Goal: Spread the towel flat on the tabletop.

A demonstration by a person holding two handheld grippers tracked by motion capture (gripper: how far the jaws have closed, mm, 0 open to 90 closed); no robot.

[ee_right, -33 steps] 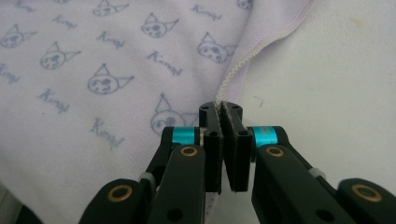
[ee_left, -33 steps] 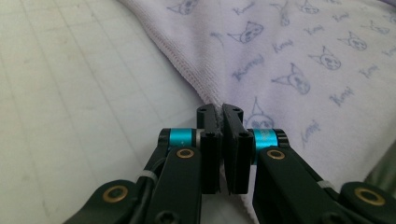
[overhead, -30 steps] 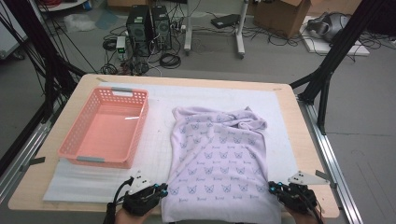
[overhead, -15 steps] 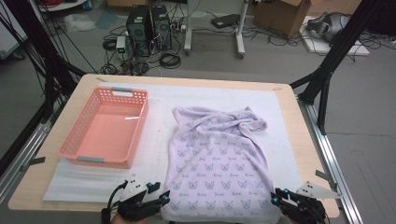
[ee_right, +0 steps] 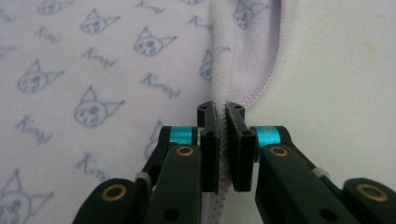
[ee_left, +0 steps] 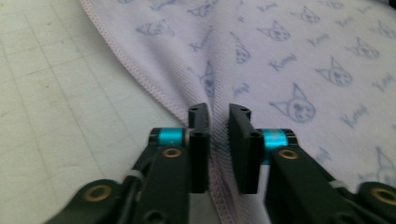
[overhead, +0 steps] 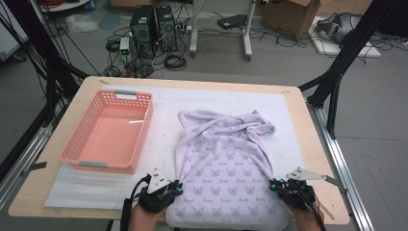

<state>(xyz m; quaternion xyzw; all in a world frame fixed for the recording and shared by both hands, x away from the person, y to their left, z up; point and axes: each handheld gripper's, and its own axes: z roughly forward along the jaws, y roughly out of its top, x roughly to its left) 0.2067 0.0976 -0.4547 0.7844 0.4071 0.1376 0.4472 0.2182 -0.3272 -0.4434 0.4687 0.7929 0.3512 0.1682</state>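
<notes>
Cloth (overhead: 226, 168): lilac, printed with small cat heads and script. Lies on the right half of the white mat (overhead: 96, 180), long axis running from the near desk edge away toward the far side. Near end spread flat and wide, its hem reaching past the mat's near edge and hanging just over the desk's front rim. Far end bunched into folds and ridges, narrower than the near end.

Left hand-held gripper (overhead: 179, 188): at the cloth's near left edge. In the left gripper view the jaws have just been closing, and a raised ridge of the stitched hem stands between the pads, pinched (ee_left: 219, 126).

Right hand-held gripper (overhead: 272, 184): at the cloth's near right edge. In the right gripper view the jaws have just been closing and stand clenched on a thin fold of hem (ee_right: 220, 122).

Edges and room: bare mat runs left of the cloth as far as the basket (overhead: 108, 132); a narrower strip of mat and then bare wood lies to its right. Beyond the bunched far end the mat is free up to the far rim.

Basket: pink, perforated walls, grey handles at both short ends, on the left half of the mat, well apart from the cloth.

Desk (overhead: 320, 159): pale wood, rounded corners, metal rails along both sides.

Room: grey floor beyond, with computer towers (overhead: 154, 26), loose cables, a cardboard box (overhead: 291, 12), black frame struts at both sides.
</notes>
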